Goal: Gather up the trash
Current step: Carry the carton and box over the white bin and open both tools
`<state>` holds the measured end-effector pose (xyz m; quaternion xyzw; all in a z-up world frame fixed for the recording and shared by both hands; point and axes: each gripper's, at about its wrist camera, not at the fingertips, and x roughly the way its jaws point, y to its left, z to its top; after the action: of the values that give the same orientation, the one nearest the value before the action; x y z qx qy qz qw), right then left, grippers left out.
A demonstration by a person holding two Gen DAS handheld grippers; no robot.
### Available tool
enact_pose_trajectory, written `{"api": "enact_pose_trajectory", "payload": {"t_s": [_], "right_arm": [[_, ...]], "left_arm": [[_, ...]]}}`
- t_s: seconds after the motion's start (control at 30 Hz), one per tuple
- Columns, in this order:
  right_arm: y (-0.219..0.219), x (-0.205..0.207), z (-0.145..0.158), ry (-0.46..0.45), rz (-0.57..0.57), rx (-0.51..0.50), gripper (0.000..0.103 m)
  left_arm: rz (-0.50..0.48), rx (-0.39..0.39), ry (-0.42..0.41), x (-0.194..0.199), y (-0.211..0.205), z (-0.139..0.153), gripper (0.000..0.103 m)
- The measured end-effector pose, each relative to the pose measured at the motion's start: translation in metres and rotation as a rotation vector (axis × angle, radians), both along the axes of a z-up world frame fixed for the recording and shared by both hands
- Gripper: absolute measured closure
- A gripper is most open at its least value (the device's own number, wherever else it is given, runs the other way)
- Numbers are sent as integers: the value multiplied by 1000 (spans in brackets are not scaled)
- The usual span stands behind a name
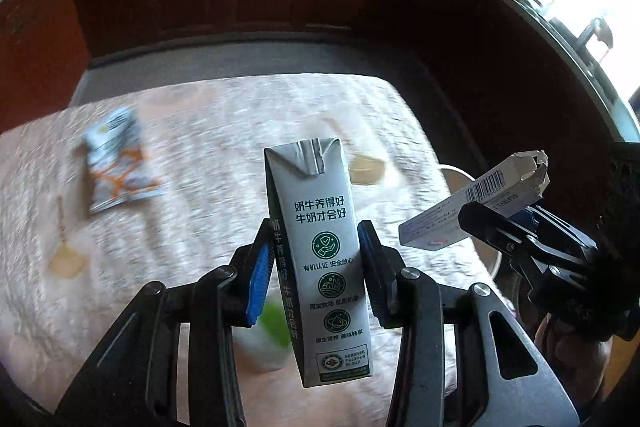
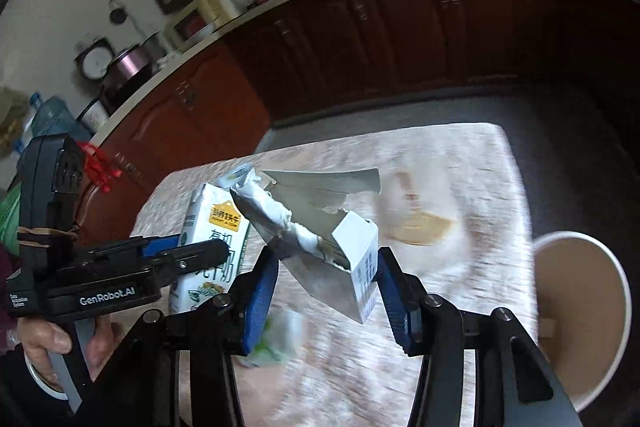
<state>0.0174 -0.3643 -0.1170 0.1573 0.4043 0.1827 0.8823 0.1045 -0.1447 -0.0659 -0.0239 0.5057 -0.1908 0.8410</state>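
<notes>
My left gripper (image 1: 316, 259) is shut on a white and green milk carton (image 1: 320, 259), held upright above the table; the carton also shows in the right wrist view (image 2: 212, 239). My right gripper (image 2: 326, 275) is shut on a torn white cardboard box (image 2: 320, 227) with a barcode, held tilted; box and gripper show at the right of the left wrist view (image 1: 472, 203). A snack packet (image 1: 116, 163) lies on the table at the far left. A green and white wrapper (image 1: 272, 323) lies blurred under the carton.
The table has a pale patterned cloth (image 1: 208, 147) with tan printed shapes. A white paper bin (image 2: 580, 323) stands by the table's right edge. Dark red kitchen cabinets (image 2: 400, 35) run behind, with pots on the counter.
</notes>
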Motion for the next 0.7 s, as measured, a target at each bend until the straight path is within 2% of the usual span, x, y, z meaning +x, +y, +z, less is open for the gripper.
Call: {"api": "enact_pose_trajectory", "payload": {"t_s": [0.37, 0.7], "right_arm": [[-115, -38, -14, 49, -241, -10, 55], [-197, -56, -57, 153, -415, -29, 55]], "left_arm": [[-177, -4, -1, 2, -112, -6, 65], [-272, -52, 39, 13, -194, -28, 66]]}}
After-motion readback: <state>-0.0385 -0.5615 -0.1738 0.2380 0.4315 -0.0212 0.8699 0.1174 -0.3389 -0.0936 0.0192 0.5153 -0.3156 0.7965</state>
